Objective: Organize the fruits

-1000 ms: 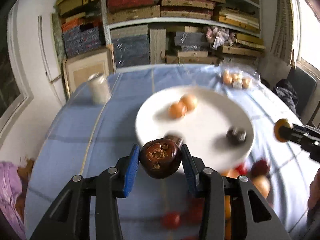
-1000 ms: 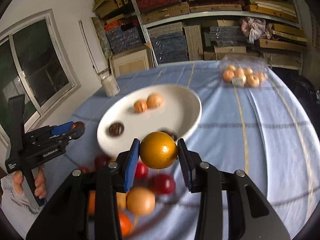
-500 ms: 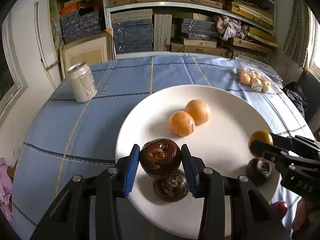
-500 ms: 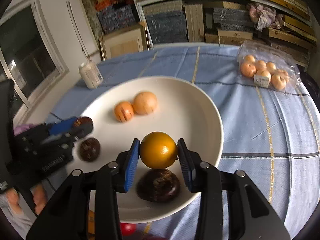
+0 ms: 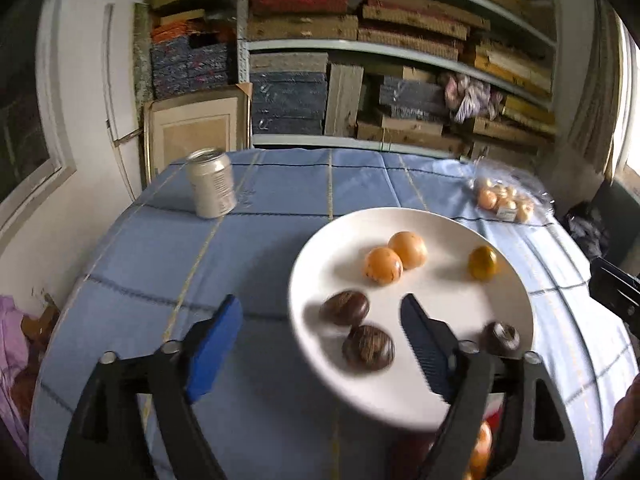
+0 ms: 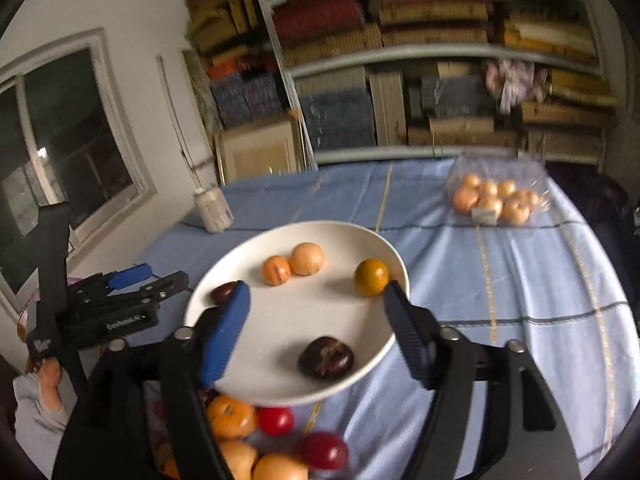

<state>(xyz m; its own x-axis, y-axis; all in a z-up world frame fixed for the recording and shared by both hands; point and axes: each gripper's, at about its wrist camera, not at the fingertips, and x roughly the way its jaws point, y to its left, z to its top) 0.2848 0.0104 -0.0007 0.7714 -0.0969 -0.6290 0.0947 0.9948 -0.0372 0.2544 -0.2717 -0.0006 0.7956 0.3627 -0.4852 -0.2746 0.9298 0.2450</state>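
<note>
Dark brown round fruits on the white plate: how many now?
3. Two dark brown round fruits sit side by side near the left rim; the third lies by the near right rim of the white plate.

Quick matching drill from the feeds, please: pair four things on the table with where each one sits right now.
Things:
1. silver drink can
2. clear plastic bag of small pale oranges
3. dark yellow-orange round fruit
4. loose red and orange fruits

Places:
A. on the round white plate
B. far left of the blue checked tablecloth
C. on the cloth below the plate's near rim
D. far right of the cloth

Pairs: 1-B, 2-D, 3-A, 4-C
</note>
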